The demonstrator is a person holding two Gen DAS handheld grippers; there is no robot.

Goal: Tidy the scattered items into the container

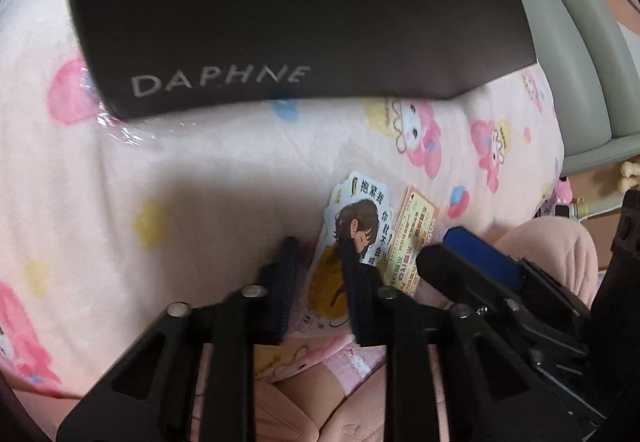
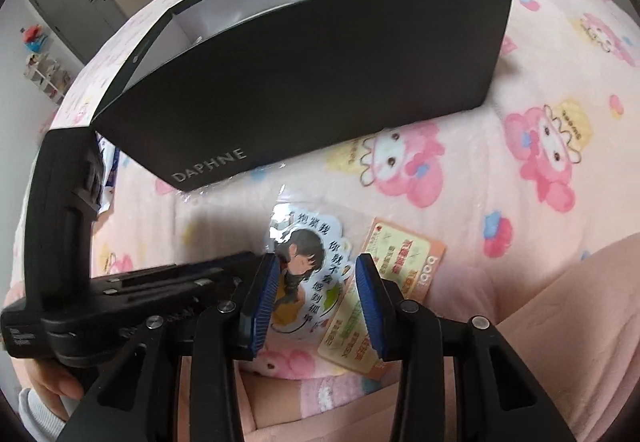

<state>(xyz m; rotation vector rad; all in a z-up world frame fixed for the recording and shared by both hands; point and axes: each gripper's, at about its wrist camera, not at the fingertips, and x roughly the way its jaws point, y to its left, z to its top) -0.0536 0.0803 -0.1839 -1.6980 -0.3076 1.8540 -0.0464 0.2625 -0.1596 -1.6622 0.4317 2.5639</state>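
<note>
A cartoon sticker (image 1: 360,218) (image 2: 316,254) and an orange card (image 1: 412,234) (image 2: 404,262) lie side by side on the pink blanket. Just beyond them stands the black DAPHNE box (image 1: 280,22) (image 2: 300,82), its top open and its inside white. My left gripper (image 1: 318,246) has its fingers drawn close together on the sticker's lower left part, the right finger lying on the picture. My right gripper (image 2: 317,260) hangs open just above both items, with the sticker showing between its blue pads (image 2: 260,302). One of those pads (image 1: 480,254) shows in the left wrist view.
The blanket (image 2: 520,182) has a pink rabbit print. Crinkled clear plastic (image 1: 120,130) lies at the box's left corner. A grey-green padded bed frame (image 1: 580,62) runs along the right. Pink-clad limbs (image 2: 560,302) sit close by, and a hand (image 2: 52,382) holds the left gripper's handle.
</note>
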